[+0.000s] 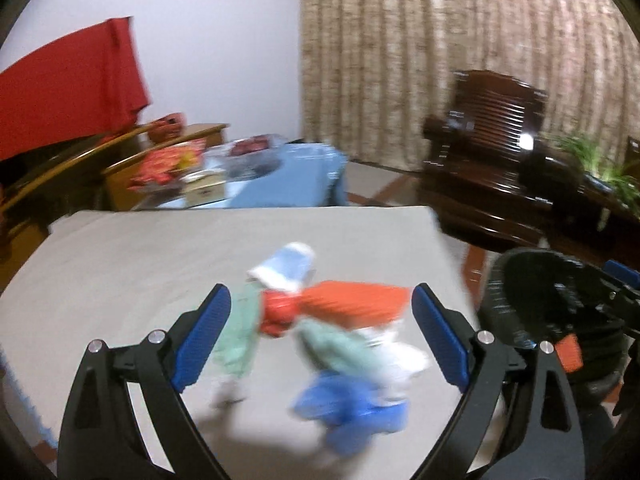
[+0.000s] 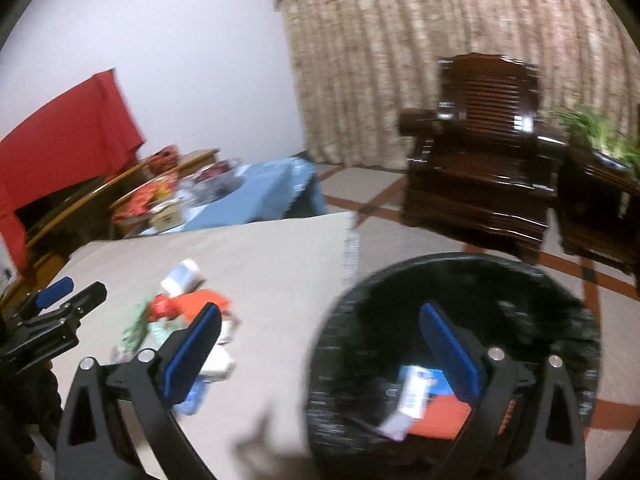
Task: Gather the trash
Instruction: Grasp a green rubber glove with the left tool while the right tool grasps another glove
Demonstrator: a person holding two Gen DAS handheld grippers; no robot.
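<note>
a blurred heap of crumpled wrappers (image 1: 320,332) lies on the grey-clothed table (image 1: 120,264), framed by our left gripper (image 1: 320,312), jaws spread wide and empty. our right gripper (image 2: 320,336), likewise released, hangs over the black bin (image 2: 560,320) beside the table, wrappers already inside (image 2: 424,400).

Trash pile (image 1: 320,332) is orange, mint green, blue and white on the beige table (image 1: 140,264); beside the table, a black bin (image 2: 452,340) holds orange, blue and white wrappers (image 2: 424,408)
</note>
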